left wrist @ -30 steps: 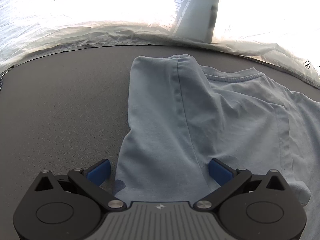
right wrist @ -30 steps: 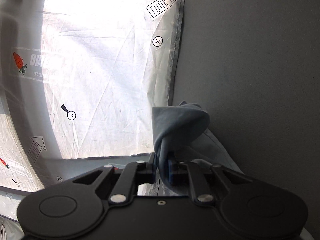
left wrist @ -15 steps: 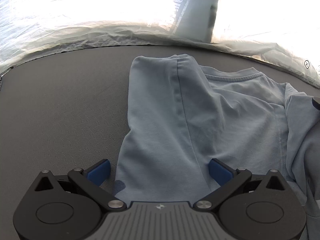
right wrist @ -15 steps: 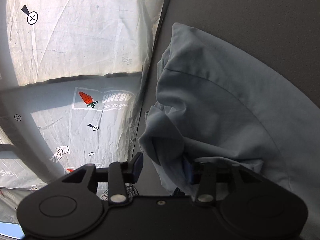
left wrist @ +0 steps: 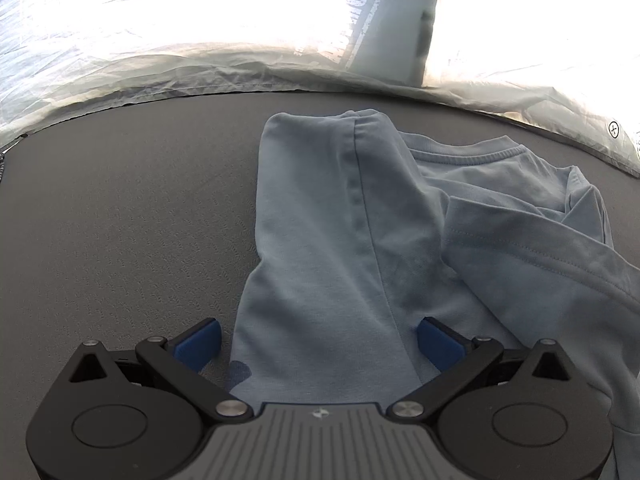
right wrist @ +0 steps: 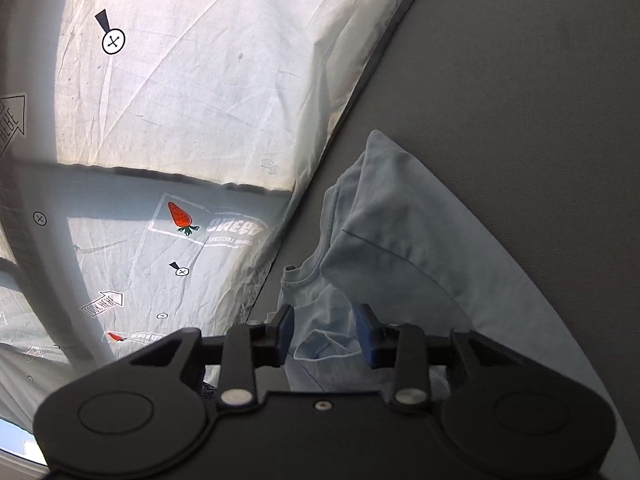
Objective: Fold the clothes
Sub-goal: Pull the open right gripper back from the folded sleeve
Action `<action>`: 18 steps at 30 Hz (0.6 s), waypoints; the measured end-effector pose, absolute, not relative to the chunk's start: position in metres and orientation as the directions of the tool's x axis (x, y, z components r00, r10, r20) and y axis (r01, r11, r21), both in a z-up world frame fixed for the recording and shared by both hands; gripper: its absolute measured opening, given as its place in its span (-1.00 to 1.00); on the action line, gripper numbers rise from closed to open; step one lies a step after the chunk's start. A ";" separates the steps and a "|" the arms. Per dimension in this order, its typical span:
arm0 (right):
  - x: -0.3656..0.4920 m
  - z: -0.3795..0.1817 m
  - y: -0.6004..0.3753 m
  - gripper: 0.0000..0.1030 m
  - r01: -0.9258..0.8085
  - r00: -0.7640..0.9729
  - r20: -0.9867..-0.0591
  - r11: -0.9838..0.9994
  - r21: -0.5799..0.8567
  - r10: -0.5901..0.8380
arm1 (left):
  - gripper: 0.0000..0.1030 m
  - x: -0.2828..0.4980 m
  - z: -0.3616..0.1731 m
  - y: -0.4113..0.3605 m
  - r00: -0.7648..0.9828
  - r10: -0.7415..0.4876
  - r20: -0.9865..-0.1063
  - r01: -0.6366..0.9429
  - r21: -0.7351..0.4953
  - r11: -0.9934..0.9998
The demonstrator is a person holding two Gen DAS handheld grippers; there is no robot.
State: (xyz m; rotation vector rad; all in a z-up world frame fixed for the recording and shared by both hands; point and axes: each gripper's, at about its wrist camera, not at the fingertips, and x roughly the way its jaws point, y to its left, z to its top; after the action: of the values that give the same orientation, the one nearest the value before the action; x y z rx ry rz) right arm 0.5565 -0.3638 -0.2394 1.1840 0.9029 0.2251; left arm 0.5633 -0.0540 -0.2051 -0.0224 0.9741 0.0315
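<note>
A light blue T-shirt (left wrist: 340,240) lies on the dark grey surface (left wrist: 120,220), its left side folded inward and its right side (left wrist: 540,264) laid over the middle. My left gripper (left wrist: 318,340) stands open, its blue pads either side of the folded left part and not pressing it. The right wrist view shows the shirt (right wrist: 400,240) with its collar toward the white sheet. My right gripper (right wrist: 325,330) hovers over it; its jaws are closing, the fabric in the gap lies loose and the pads do not press it.
A crinkled white sheet (left wrist: 160,40) printed with carrots, arrows and crossed circles borders the grey surface at its far edge, bright in the light. In the right wrist view the sheet (right wrist: 200,100) fills the left half. Bare grey surface lies left of the shirt.
My right gripper carried the shirt's right side over onto the middle, then let go of the fabric, which now lies flat. The left gripper has not moved.
</note>
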 end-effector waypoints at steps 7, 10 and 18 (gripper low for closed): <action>0.526 -0.286 -0.380 -0.35 0.463 0.640 -0.548 0.298 0.835 0.539 | 1.00 0.564 -0.206 -0.054 0.563 0.017 -0.826 -0.038 -0.005 0.999; 0.527 -0.290 -0.367 -0.35 0.449 0.612 -0.523 0.284 0.847 0.594 | 1.00 0.562 -0.206 -0.054 0.573 0.020 -0.819 -0.042 -0.005 0.999; 0.499 -0.228 -0.354 -0.18 0.202 0.592 -0.531 0.527 0.826 0.606 | 1.00 0.519 -0.181 -0.041 0.560 -0.022 -0.828 -0.005 -0.030 1.000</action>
State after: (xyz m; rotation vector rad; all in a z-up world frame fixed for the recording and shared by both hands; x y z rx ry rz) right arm 0.4992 -0.3541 -0.2278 1.0192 0.9402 0.2895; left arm 0.5194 -0.0410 -0.1809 -0.0295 0.9759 -0.0099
